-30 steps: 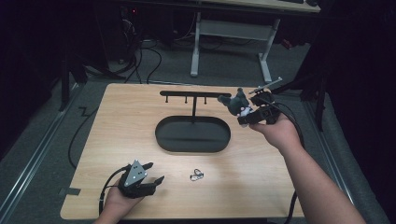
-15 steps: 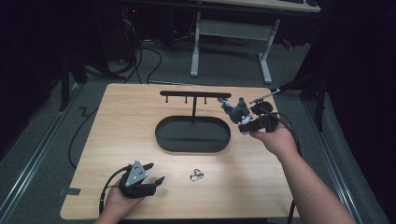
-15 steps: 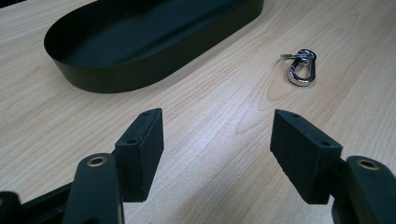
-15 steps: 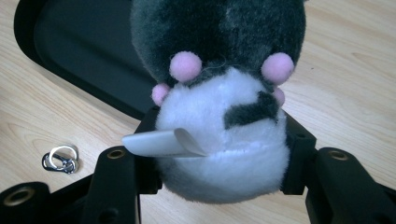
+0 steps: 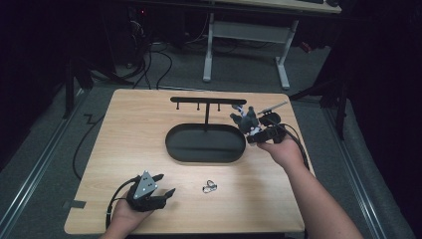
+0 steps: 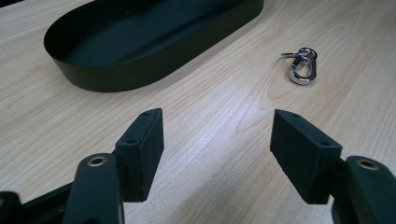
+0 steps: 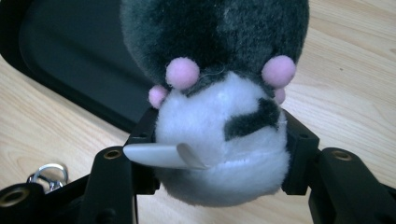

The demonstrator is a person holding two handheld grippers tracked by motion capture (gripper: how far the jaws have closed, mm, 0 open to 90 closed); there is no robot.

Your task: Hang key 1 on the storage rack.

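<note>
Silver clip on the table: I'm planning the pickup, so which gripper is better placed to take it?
Left. The left gripper is open and empty, with the clip just ahead of its fingers. The right gripper is shut on a plush toy.

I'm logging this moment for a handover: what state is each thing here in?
Left gripper: open, empty, low over the table.
Right gripper: shut on the plush toy, held at the tray's right end.
Plush toy: clamped between the jaws.
Oval black tray: empty.
Hook rack: upright, nothing hanging.
Silver carabiner: loose on the table.
</note>
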